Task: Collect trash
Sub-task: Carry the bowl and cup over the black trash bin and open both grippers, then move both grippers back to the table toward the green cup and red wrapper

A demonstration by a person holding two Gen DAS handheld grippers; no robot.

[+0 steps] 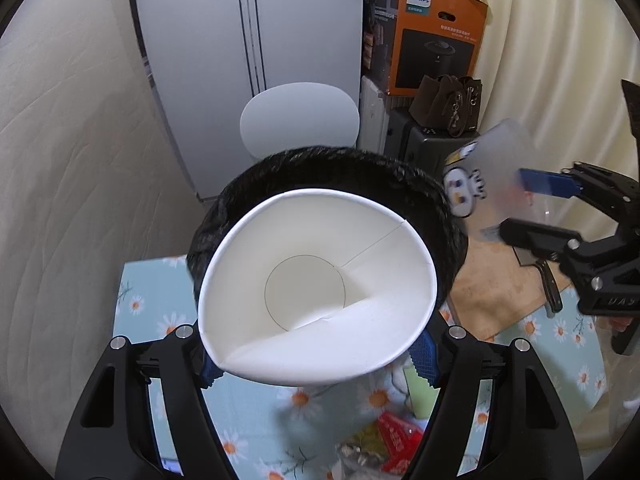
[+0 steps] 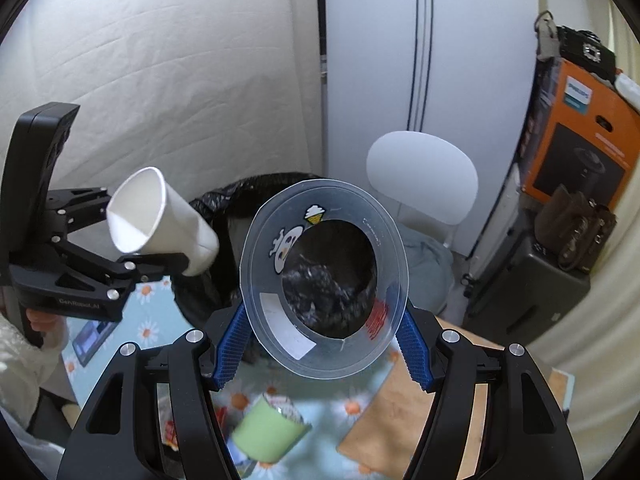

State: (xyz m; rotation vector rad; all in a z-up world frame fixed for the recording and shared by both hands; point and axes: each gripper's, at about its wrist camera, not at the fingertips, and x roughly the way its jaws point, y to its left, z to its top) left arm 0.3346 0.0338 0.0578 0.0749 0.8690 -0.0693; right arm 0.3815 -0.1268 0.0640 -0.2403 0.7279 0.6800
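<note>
My left gripper (image 1: 318,364) is shut on a squashed white paper cup (image 1: 316,292), held with its mouth toward the camera above the black trash bag (image 1: 320,168). In the right wrist view that cup (image 2: 160,220) hangs at the left, over the bag's (image 2: 228,208) left edge. My right gripper (image 2: 320,344) is shut on a clear plastic cup (image 2: 324,280) with cartoon stickers, held over the bag. In the left wrist view the clear cup (image 1: 492,168) and the right gripper (image 1: 516,208) are at the right. A green cup (image 2: 268,428) and red wrappers (image 1: 396,436) lie on the table.
The table has a daisy-print cloth (image 1: 148,308) and a wooden board (image 2: 400,412) with a knife (image 1: 550,288). A white round chair (image 1: 300,120) stands behind the bag. A grey cabinet (image 1: 248,40), an orange Philips box (image 1: 436,40), a brown handbag (image 1: 448,104) and a phone (image 2: 92,340) are around.
</note>
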